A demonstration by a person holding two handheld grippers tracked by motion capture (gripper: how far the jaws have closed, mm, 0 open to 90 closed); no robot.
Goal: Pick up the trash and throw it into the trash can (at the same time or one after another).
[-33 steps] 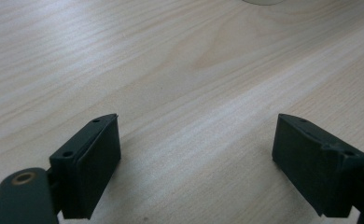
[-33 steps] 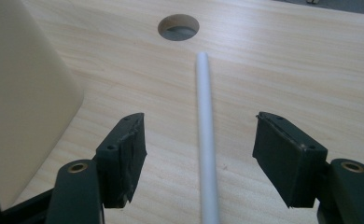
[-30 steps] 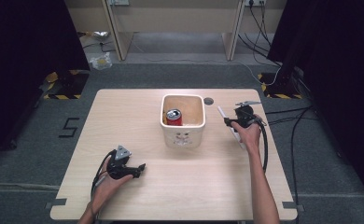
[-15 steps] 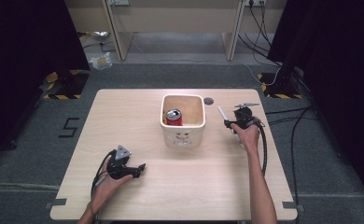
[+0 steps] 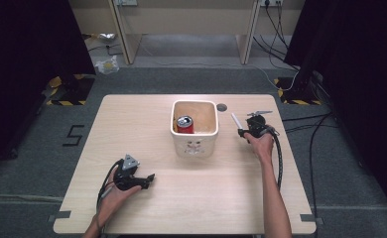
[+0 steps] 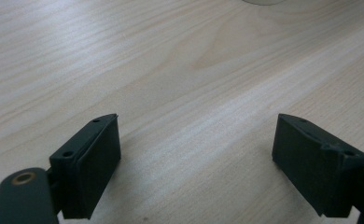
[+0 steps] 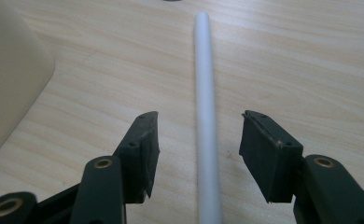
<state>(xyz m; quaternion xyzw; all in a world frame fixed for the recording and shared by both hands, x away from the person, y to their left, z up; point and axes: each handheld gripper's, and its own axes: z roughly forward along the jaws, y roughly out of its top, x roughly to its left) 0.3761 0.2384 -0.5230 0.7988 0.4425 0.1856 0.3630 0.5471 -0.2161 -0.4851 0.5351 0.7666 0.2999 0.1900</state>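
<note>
Straw (image 7: 204, 88), white and thin, lies flat on the table (image 5: 142, 124) just right of the tub (image 5: 194, 145), and the right gripper (image 7: 198, 149) sits over its near end. In the right gripper view the straw runs straight up between the two black jaws; a gap shows on either side, so neither pad presses on it. Those jaws have just been closing in around the straw. From above, the right gripper (image 5: 245, 130) is low at the table's right side, the straw (image 5: 235, 120) poking out from it toward the far edge.

The tub is cream, square-mouthed, with a red can (image 5: 184, 124) standing inside at its left wall.

Over at the near left the left gripper (image 5: 144, 181) rests on the wood in the person's hand, well apart from the tub. Its jaws are spread wide with bare table between them.
</note>
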